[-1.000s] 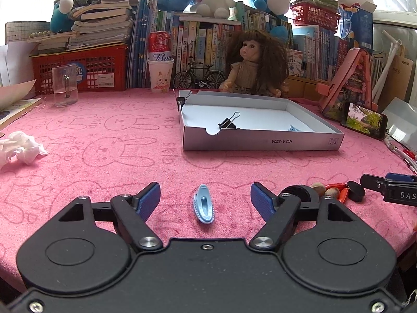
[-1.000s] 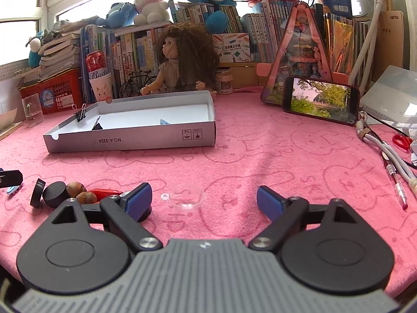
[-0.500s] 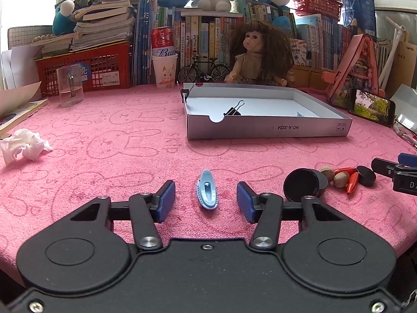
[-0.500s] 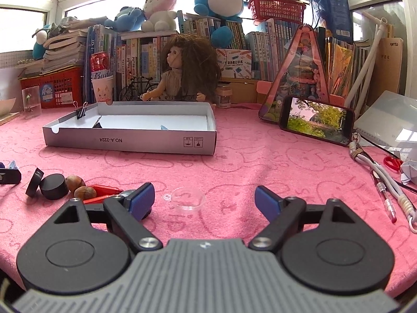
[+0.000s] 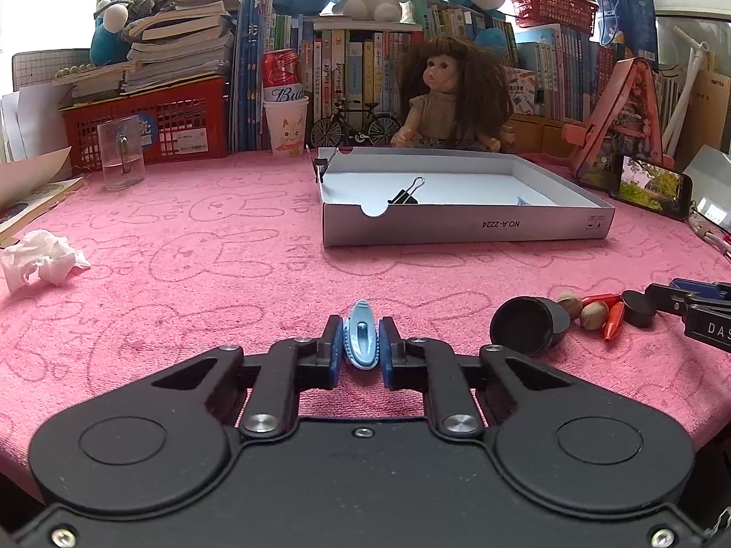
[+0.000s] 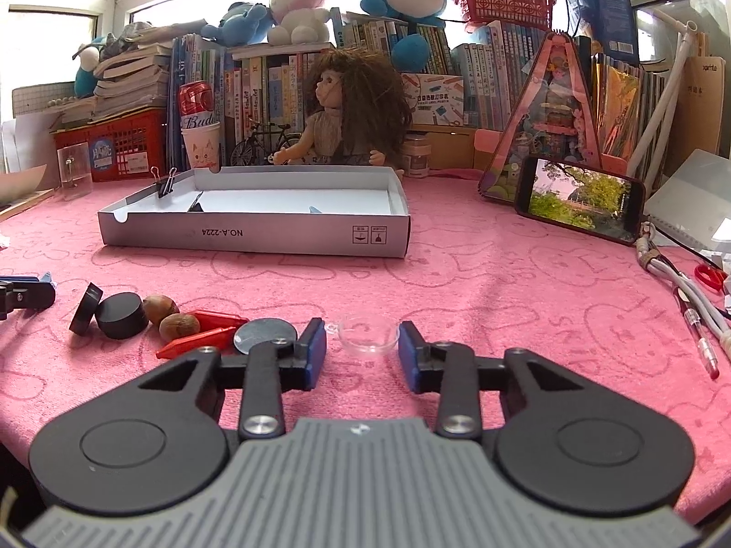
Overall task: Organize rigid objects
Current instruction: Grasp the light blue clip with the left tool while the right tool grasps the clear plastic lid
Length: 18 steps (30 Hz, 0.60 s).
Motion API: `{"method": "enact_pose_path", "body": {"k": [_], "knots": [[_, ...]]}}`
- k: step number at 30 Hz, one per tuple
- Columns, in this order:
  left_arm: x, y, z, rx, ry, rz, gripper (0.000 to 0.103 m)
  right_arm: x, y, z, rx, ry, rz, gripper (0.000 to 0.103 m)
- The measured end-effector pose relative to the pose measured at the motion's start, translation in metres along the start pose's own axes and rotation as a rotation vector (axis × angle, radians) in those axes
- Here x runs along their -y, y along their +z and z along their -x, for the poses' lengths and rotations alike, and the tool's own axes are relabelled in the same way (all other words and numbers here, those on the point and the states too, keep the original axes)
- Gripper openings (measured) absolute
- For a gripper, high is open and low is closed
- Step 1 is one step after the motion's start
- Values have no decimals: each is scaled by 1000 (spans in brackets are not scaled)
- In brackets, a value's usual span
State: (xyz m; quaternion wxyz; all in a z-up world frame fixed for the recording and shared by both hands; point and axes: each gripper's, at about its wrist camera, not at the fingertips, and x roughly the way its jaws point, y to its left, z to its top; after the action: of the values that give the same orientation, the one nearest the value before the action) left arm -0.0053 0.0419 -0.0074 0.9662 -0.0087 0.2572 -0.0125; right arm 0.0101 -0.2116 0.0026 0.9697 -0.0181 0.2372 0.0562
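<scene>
Jaws closed — ribbed blue clip (image 5: 360, 341) pinched.

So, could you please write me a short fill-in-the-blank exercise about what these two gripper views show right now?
1. The left gripper is shut on a light ____ clip.
2. The clear plastic cup lies between the pads of the ____ gripper, whose jaws are closing.
3. A black ____ clip lies inside the white box.

Missing words: blue; right; binder

Right claw (image 6: 362, 350) closing around clear dish (image 6: 368, 334), pink cloth (image 6: 502, 283), grey box (image 6: 256, 233) behind
</scene>
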Motion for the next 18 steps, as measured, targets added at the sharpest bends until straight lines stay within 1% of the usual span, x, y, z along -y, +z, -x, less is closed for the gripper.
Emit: {"method": "enact_pose_path", "body": {"k": [9, 18], "knots": [[-1, 3, 1, 7, -10, 11, 15, 3, 4, 1, 7, 1, -28, 40], [1, 13, -2, 17, -23, 23, 15, 4, 12, 0, 15, -2, -43, 40]]}}
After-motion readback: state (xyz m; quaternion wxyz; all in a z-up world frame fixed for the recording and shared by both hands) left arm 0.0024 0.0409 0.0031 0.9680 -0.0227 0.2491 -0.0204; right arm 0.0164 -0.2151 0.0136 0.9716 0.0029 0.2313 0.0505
